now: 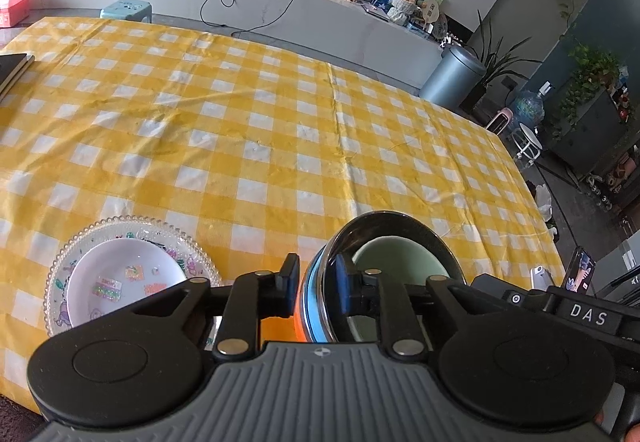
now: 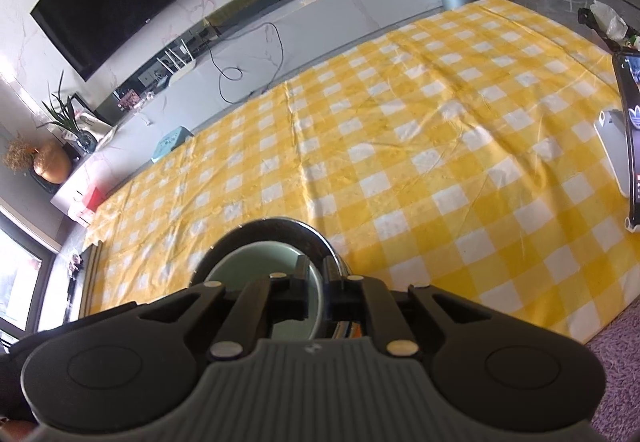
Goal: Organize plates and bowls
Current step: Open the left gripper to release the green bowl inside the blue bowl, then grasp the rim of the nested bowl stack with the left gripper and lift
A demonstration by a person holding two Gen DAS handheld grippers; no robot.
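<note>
A steel bowl (image 1: 404, 226) with a blue and orange outer wall holds a pale green bowl (image 1: 400, 256) inside it. My left gripper (image 1: 318, 280) is shut on the steel bowl's left rim, one finger outside and one inside. My right gripper (image 2: 316, 282) is shut on the green bowl's (image 2: 256, 262) right rim inside the steel bowl (image 2: 276, 224). To the left, a white patterned bowl (image 1: 120, 274) sits on a clear glass plate (image 1: 196, 246) with a beaded edge. All rest on the yellow checked tablecloth (image 1: 260, 129).
A phone on a stand (image 2: 630, 145) and a white device (image 2: 612, 149) stand at the table's right edge. A dark notebook (image 1: 14, 67) lies at the far left. A purple rug (image 2: 624, 374) lies beside the table's near edge.
</note>
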